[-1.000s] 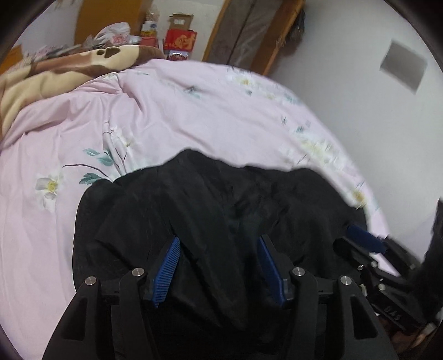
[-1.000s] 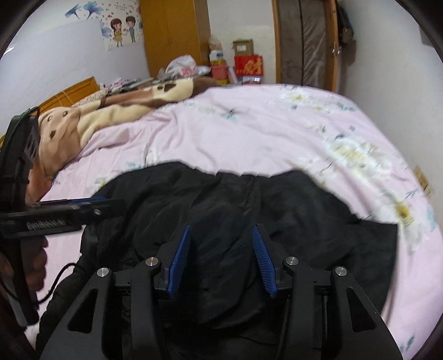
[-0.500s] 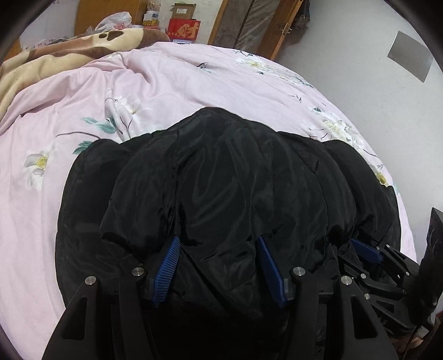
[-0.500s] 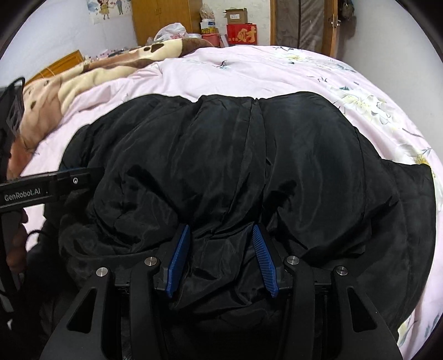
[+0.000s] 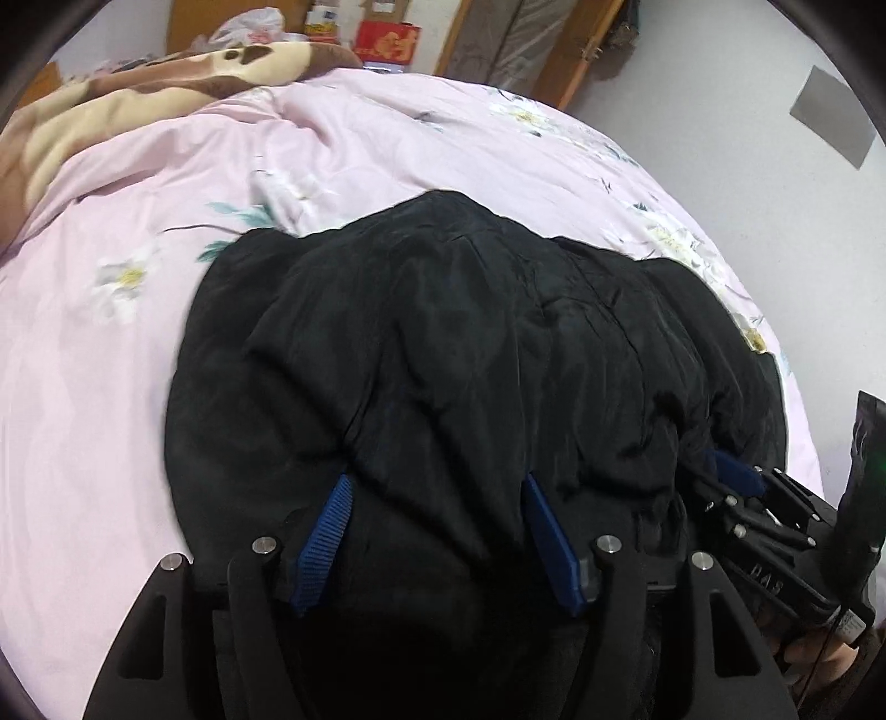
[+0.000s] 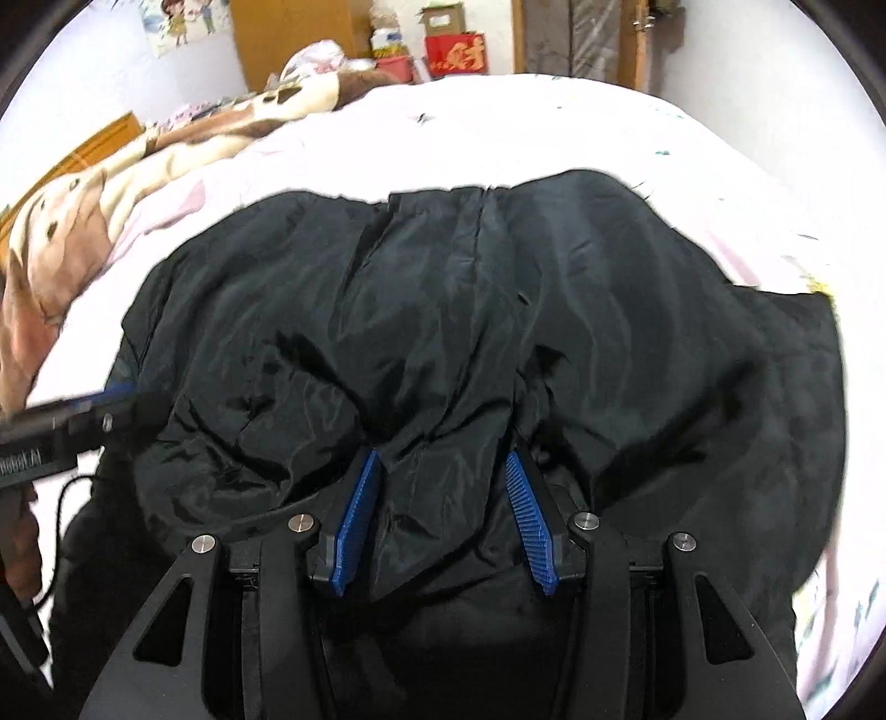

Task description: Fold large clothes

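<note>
I'm pinching the puffy, glossy black jacket [image 6: 470,310] with right gripper [image 6: 443,498]; left gripper [image 5: 437,526] fingers have just been opening, fabric still bunching between them, over the pink floral bed [image 5: 138,332].

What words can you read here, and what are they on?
"财": gold, on the red box.
Left gripper, jaws just opening, jacket between them: white side print, blurred.
Right gripper: pale letters, unreadable.
Poster: too small.
Cardboard box label: too small.
</note>
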The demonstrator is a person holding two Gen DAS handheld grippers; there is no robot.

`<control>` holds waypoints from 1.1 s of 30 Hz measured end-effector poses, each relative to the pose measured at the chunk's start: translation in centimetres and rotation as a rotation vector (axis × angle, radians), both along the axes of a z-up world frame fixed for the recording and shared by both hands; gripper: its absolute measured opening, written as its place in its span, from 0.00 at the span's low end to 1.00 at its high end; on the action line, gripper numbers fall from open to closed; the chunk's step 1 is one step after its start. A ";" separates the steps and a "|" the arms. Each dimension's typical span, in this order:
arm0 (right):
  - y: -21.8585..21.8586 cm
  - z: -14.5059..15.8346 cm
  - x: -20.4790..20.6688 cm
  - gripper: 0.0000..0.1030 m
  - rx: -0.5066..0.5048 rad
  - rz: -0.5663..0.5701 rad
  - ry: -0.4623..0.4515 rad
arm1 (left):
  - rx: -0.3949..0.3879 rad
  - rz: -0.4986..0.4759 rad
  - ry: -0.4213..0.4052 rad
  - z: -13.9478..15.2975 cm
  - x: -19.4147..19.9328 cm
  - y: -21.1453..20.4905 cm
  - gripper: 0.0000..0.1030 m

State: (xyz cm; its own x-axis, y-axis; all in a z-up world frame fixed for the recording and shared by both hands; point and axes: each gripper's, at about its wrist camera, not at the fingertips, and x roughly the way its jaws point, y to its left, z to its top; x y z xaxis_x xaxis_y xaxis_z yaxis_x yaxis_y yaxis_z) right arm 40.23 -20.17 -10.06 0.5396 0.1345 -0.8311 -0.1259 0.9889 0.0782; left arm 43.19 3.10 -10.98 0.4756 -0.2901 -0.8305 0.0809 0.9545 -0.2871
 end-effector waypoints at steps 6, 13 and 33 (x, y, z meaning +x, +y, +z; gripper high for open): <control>2.0 2.0 -3.3 0.55 0.056 0.064 -0.096 | -0.004 0.019 -0.016 1.3 -3.5 0.8 0.63; 2.6 -2.2 -2.3 0.55 -0.013 0.051 0.046 | 0.020 0.023 -0.022 2.2 -5.3 1.0 0.63; -3.4 0.2 4.2 0.56 -0.149 -0.083 -0.128 | 0.258 0.048 -0.188 0.0 2.8 -2.5 0.63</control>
